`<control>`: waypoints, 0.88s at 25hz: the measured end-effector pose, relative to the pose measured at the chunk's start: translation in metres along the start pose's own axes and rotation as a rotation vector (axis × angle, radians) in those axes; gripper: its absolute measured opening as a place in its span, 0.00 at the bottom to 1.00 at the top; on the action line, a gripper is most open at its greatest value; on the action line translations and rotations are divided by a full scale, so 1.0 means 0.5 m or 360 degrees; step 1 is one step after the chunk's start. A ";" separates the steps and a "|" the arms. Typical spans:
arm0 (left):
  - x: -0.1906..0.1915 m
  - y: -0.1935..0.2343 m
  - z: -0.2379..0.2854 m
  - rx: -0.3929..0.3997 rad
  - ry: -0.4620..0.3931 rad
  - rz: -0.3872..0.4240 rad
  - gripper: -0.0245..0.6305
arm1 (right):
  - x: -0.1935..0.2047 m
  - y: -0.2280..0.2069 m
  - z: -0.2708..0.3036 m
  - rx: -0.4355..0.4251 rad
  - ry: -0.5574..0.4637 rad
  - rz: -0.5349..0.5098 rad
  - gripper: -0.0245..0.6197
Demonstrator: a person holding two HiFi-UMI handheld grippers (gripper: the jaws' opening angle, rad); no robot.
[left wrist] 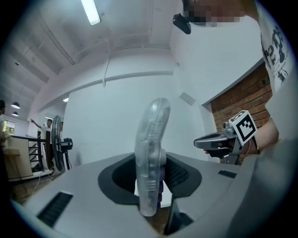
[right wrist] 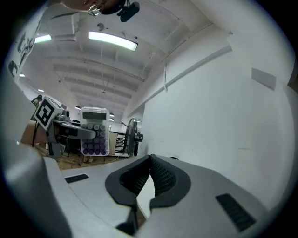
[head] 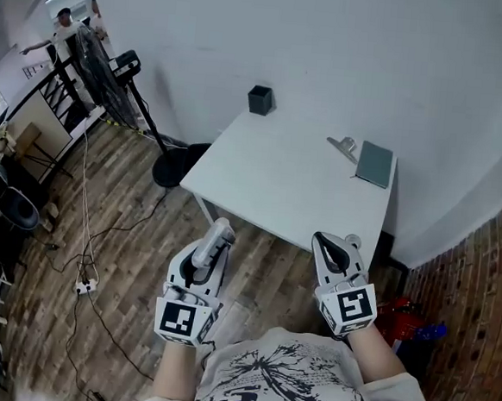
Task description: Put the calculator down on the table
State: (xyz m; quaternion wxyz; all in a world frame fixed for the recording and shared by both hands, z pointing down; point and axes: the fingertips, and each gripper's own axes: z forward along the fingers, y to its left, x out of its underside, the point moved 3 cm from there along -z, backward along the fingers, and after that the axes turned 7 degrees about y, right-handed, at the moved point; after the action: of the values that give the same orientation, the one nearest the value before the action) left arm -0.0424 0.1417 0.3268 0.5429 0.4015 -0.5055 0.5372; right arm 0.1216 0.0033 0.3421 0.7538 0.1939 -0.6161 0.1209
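A pale translucent calculator (head: 212,246) with purple keys stands on edge between the jaws of my left gripper (head: 217,238), which is shut on it. In the left gripper view the calculator (left wrist: 151,153) shows edge-on and rises above the jaws. From the right gripper view I see the calculator's (right wrist: 95,132) key face. My right gripper (head: 335,247) is shut with nothing in it, its pads meeting at the tips. Both grippers hover over the wooden floor, short of the white table (head: 278,184).
On the table stand a black cup (head: 260,99) at the far corner, a grey notebook (head: 374,163) and a small metal object (head: 345,146) at the right. A standing fan (head: 101,71) and floor cables lie left. A brick wall rises at the right.
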 end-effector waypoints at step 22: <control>0.088 0.168 0.646 0.0807 0.0324 -0.0024 0.25 | 0.118 -0.260 0.426 0.0458 0.0301 0.0260 0.06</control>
State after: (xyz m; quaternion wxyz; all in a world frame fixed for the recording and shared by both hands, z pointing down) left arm -0.1674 -0.1584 0.4147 0.4772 0.4722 -0.2947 0.6801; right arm 0.0009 -0.2104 0.4165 0.7604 0.2370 -0.5326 0.2862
